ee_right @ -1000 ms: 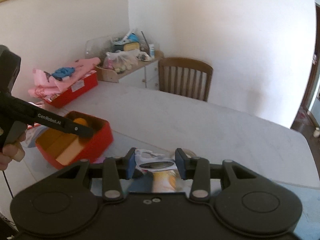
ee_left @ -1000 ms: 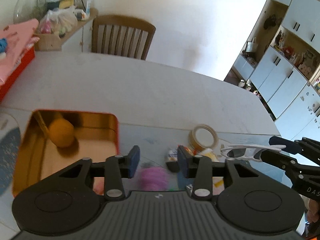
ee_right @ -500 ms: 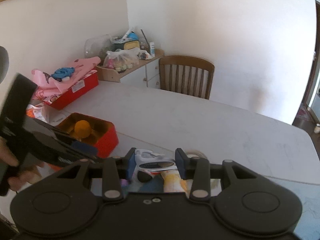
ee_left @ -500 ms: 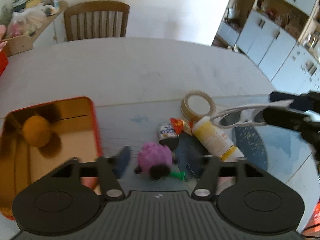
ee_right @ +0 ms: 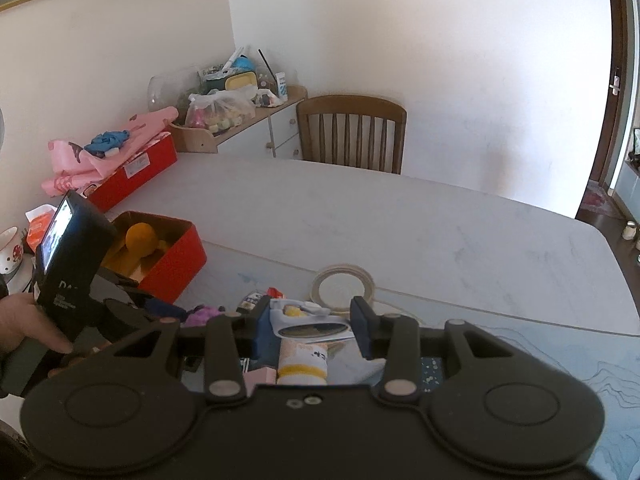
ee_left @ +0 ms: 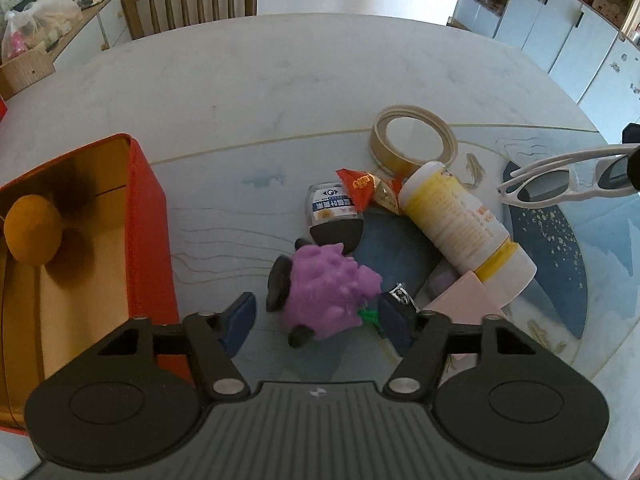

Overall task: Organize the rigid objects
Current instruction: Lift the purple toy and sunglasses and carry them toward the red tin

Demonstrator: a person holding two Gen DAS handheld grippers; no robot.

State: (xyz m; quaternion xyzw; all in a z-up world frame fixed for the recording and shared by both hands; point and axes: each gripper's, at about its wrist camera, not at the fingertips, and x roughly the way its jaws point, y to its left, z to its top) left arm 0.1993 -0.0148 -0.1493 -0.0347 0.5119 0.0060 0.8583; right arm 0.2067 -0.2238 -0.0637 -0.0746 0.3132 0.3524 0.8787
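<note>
I hold the left gripper [ee_left: 316, 322] wide open astride the knobbly purple soft toy [ee_left: 328, 292] lying beside the red metal tin [ee_left: 150, 232], while the right gripper [ee_right: 310, 326] clamps white-framed plastic sunglasses [ee_right: 310, 326].

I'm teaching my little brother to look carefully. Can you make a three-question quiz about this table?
1. True or false: the red box holds an orange ball.
2. Which does the right hand-held gripper hold? A) tape roll B) white sunglasses C) yellow-labelled bottle
3. Fill in: the left hand-held gripper is open around the ______ toy.

Key
1. True.
2. B, the white sunglasses; the tape roll and the yellow-labelled bottle lie on the table.
3. Purple: the purple toy sits between its fingers.
</note>
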